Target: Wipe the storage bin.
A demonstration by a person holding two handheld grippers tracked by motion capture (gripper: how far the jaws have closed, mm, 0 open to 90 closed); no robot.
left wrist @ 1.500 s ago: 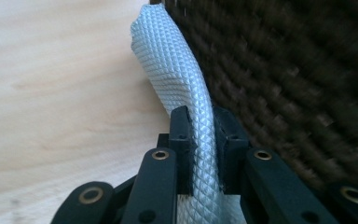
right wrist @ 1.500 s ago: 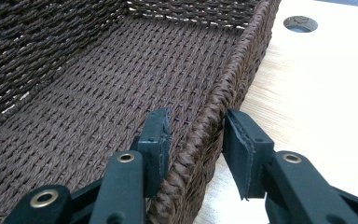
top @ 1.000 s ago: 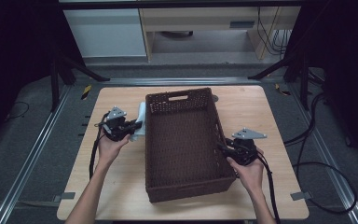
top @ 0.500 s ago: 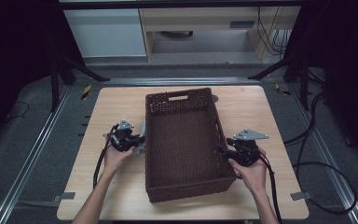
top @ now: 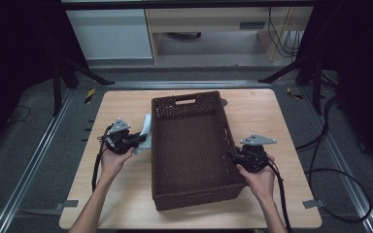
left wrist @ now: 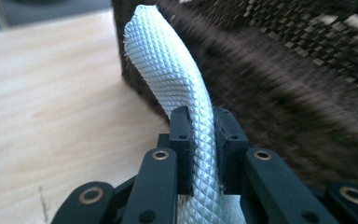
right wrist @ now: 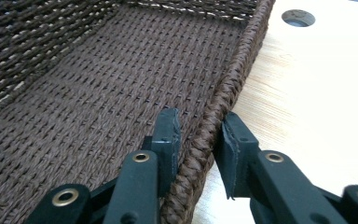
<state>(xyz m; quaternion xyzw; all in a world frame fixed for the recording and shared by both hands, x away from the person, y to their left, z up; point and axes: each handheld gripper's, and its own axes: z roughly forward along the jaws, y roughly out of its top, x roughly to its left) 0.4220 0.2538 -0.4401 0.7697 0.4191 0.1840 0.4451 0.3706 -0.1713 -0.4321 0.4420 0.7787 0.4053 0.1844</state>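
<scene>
A dark brown woven basket [top: 192,150] sits in the middle of a pale wooden worktop [top: 272,116], its handle cut-out at the far end. The left claw [left wrist: 199,140], just beside the basket's left wall, is closed on a folded white textured cloth [left wrist: 172,74] that rises upright between its jaws. The right claw [right wrist: 196,140] straddles the basket's right rim, one jaw inside and one outside; the inner jaw touches the weave, the outer stands slightly apart from it.
</scene>
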